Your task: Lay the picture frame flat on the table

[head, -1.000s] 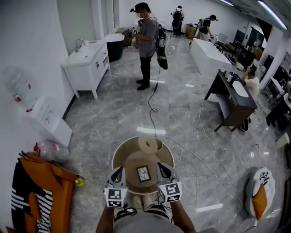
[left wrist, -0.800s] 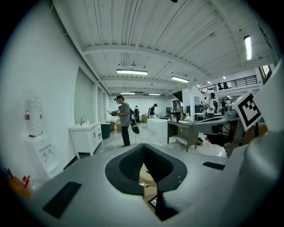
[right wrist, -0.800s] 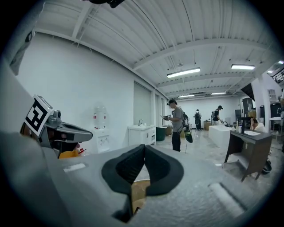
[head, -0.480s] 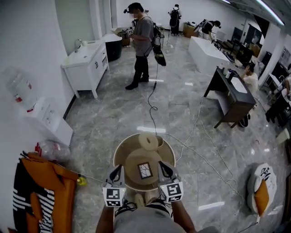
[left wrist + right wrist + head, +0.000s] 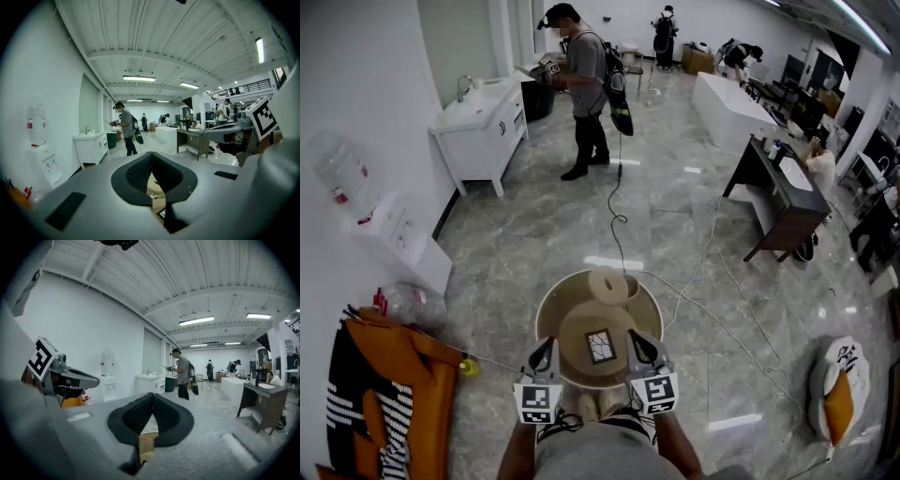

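The picture frame, small and dark-edged with its pale patterned face showing to the head view, sits on a raised round disc in the middle of the round table, on the near side of a pale ring-shaped roll. From straight above it reads as nearly square and turned a little askew, so I can name no long axis. I also cannot tell whether it lies flat on the disc or leans back on a prop; this view would fit either. It lies ahead of both my tools and between them. My right gripper is just beside the frame's right edge and is the nearer one. My left gripper stands a little farther off on the other side. Both are held low at the table's near rim, tips forward and angled slightly toward each other, marker cubes back by my body. In the left gripper view the pads meet at the tip with nothing between them. Low in the gap behind the tip shows a patterned scrap that I take for the frame. The right gripper view shows that pair pressed together and empty as well. Both cameras look out level across the room, so I judge the frame sits below the line of either pair.
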